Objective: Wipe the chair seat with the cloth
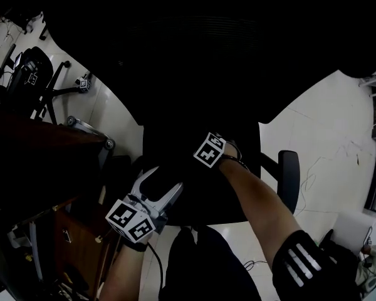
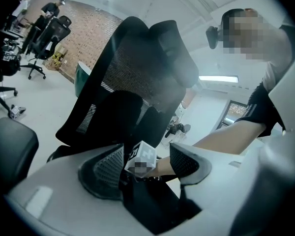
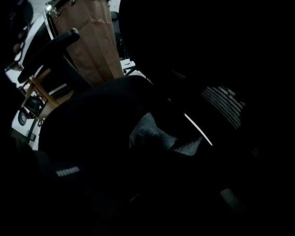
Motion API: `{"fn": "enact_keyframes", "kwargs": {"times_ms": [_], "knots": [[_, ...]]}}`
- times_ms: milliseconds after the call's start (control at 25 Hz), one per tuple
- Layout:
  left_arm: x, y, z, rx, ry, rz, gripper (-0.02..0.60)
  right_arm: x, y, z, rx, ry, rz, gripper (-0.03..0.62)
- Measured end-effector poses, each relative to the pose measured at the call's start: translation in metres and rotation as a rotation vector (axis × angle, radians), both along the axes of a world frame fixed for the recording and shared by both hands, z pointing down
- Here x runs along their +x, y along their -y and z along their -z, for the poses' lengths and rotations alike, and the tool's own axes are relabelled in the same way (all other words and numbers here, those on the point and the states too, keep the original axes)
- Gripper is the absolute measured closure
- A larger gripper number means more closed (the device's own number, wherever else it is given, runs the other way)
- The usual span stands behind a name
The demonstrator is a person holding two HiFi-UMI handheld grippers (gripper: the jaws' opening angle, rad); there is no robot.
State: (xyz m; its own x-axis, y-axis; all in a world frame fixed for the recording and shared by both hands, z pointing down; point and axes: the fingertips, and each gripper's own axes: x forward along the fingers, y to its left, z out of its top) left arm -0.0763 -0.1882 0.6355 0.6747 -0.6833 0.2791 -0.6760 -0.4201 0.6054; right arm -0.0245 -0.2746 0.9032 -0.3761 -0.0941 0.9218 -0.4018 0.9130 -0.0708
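Note:
A black office chair fills the head view, its seat (image 1: 200, 187) below the centre and very dark. My right gripper reaches over the seat; only its marker cube (image 1: 210, 150) shows, the jaws are lost in the dark. In the right gripper view, a bunched grey cloth (image 3: 155, 136) sits at the jaws of my right gripper (image 3: 155, 149), pressed on the seat. My left gripper (image 1: 163, 182) hovers at the seat's front left, open and holding nothing. Its view looks between its own padded fingers (image 2: 105, 168) at the right marker cube (image 2: 141, 156) and the backrest (image 2: 132, 77).
The chair's right armrest (image 1: 289, 177) sticks out over white floor with loose cables (image 1: 329, 162). A wooden desk (image 1: 75, 231) stands at the left, and another chair (image 1: 31, 68) beyond it. A brown bag in a metal frame (image 3: 91, 38) is nearby.

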Motion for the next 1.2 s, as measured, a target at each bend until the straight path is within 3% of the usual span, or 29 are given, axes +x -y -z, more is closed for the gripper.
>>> {"fn": "enact_keyframes", "kwargs": {"times_ms": [280, 520, 600, 680, 880, 1040, 1200], "knots": [[0.031, -0.005, -0.002, -0.004, -0.04, -0.052, 0.265, 0.139, 0.015, 0.007, 0.026, -0.197, -0.07, 0.557], [0.038, -0.007, 0.008, 0.001, -0.038, -0.068, 0.265, 0.169, 0.023, 0.019, 0.026, -0.249, -0.156, 0.558], [0.036, -0.008, 0.009, 0.01, -0.042, -0.069, 0.265, 0.151, 0.022, 0.03, 0.017, -0.178, -0.213, 0.557], [0.028, -0.011, 0.011, 0.012, -0.033, -0.062, 0.265, 0.106, 0.015, 0.043, -0.017, -0.04, -0.248, 0.557], [-0.008, -0.027, 0.017, 0.0, 0.003, -0.009, 0.265, -0.033, -0.023, 0.068, -0.063, 0.193, -0.127, 0.557], [-0.029, -0.04, 0.014, -0.014, 0.029, 0.03, 0.265, -0.109, -0.05, 0.066, -0.056, 0.233, -0.01, 0.557], [-0.039, -0.053, 0.011, -0.026, 0.027, 0.048, 0.265, -0.131, -0.073, 0.042, -0.09, 0.202, 0.028, 0.557]]}}
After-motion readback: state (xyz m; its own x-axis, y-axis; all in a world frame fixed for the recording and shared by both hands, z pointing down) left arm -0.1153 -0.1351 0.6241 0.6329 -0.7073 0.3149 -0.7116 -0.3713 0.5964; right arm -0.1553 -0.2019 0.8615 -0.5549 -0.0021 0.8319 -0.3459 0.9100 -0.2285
